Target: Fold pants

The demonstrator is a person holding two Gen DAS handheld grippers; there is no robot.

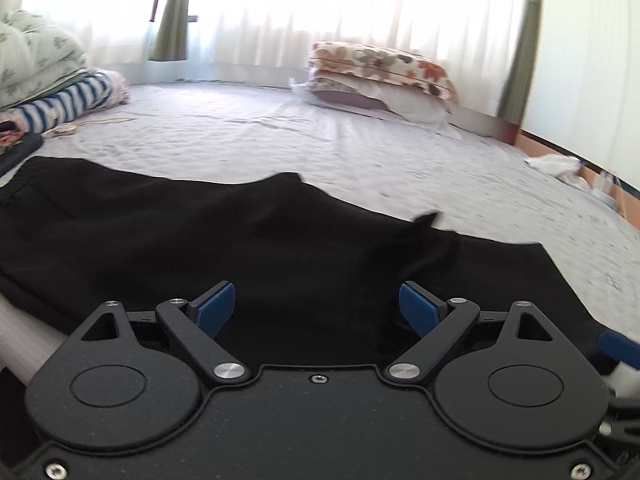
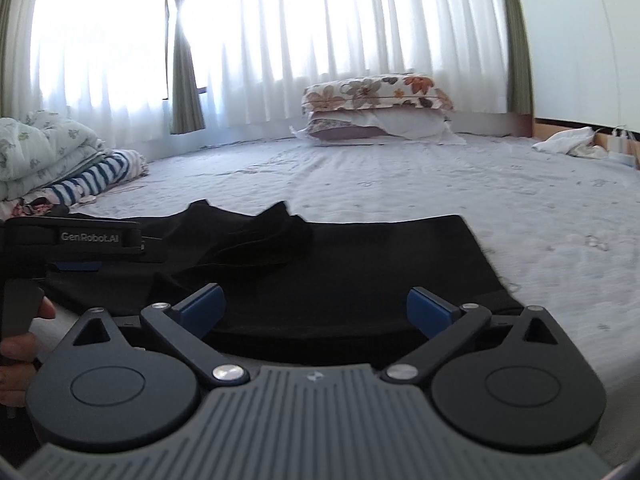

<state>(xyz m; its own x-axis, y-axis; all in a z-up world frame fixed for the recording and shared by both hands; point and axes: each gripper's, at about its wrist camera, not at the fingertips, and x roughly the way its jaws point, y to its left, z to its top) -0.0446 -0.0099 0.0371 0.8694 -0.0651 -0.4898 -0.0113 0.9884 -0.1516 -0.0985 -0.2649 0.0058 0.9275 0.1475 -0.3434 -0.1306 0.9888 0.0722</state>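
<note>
Both claws [image 1: 316, 306] [image 2: 316, 310] gaping — black pants [image 1: 200, 248] beneath.

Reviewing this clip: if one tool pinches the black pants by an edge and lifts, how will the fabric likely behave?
The black pants look floppy: the fabric bunches into soft folds near the middle, so a lifted edge would probably drape and sag. They seem thin and light, lying nearly flat on the bedspread. Pushed, they would likely wrinkle rather than slide as one piece.

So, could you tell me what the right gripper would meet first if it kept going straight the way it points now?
Most likely the black pants: the open right gripper points low across them. Beyond lies the bedsheet, then the stacked pillows. Its height above the fabric is hard to judge.
</note>
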